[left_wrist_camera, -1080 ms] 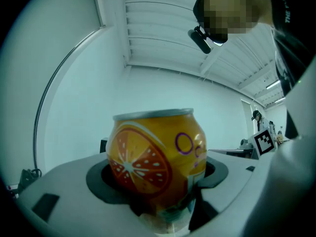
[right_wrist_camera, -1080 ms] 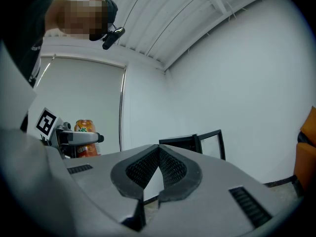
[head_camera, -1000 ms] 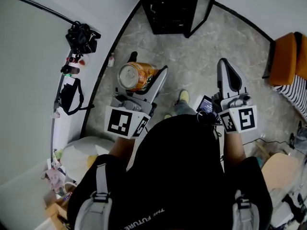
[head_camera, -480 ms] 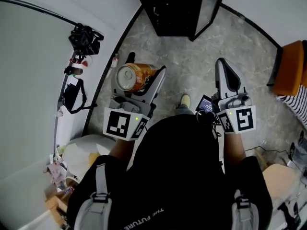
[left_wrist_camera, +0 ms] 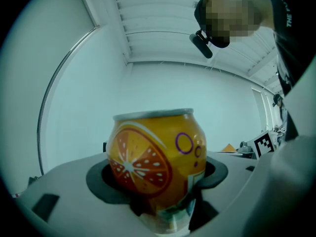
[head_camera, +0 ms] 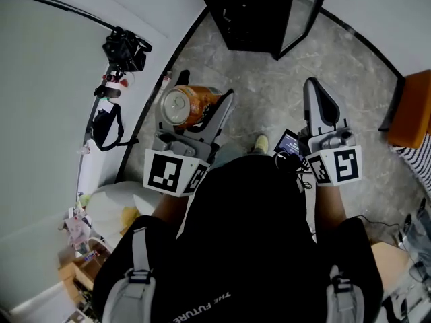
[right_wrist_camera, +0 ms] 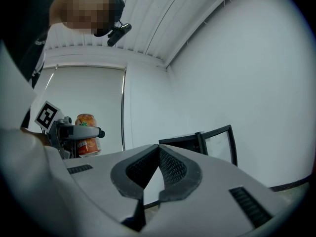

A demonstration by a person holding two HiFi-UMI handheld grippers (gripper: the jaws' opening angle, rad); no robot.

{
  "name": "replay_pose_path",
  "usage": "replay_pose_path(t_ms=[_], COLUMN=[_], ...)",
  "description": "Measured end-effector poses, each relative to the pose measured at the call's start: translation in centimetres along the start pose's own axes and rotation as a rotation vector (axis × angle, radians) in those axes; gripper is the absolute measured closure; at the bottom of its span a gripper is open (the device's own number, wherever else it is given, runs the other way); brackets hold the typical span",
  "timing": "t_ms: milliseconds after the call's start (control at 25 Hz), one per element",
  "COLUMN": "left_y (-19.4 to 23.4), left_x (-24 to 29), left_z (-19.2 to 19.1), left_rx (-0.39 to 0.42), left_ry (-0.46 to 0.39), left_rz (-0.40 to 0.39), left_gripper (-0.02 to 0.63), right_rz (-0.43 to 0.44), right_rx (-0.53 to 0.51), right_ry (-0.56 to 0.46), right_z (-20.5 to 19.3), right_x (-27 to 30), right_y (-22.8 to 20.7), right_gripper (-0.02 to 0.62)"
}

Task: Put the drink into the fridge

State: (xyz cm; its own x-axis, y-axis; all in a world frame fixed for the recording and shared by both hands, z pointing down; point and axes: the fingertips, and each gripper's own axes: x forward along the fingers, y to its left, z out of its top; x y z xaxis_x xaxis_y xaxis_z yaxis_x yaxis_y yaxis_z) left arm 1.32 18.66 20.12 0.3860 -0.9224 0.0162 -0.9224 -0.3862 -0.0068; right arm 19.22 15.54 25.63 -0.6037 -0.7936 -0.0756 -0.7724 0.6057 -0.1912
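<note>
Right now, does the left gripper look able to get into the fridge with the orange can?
Probably yes, after a step closer: the left gripper holds the can, the door of the fridge stands open, and only bare floor lies between.

1. A black camera (head_camera: 126, 49) tops a pale stand by the white wall, at the left;
2. a black pouch (head_camera: 102, 126) hangs from that stand, lower down;
3. grey marbled floor (head_camera: 269, 93) fills the middle;
4. an orange seat (head_camera: 412, 110) sits at the right edge (striped cloth (head_camera: 417, 160) just below it);
5. a white bag (head_camera: 111, 210) and a cardboard box (head_camera: 75, 274) lie at lower left.
</note>
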Motion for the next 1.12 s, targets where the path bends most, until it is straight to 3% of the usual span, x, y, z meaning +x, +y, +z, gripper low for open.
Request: replay_pose_path(t_ms=[600,1120], left_y=[2.2,10.4], left_x=[-0.2,3.9], left_z=[-0.6,-2.2], left_rx=[0.009,-0.017], left_ry=[0.017,0.029], left_rz=[0.026,0.014], left_gripper=[0.246,0.247], right_rz=[0.043,0.025], right_rx=[0.018,-0.012], right_ry=[0.034,0.064], right_z=[-1.4,-2.8], right_x=[3.0,11.9], right_y=[1.1,1.7], right_gripper=[0.581,0.581])
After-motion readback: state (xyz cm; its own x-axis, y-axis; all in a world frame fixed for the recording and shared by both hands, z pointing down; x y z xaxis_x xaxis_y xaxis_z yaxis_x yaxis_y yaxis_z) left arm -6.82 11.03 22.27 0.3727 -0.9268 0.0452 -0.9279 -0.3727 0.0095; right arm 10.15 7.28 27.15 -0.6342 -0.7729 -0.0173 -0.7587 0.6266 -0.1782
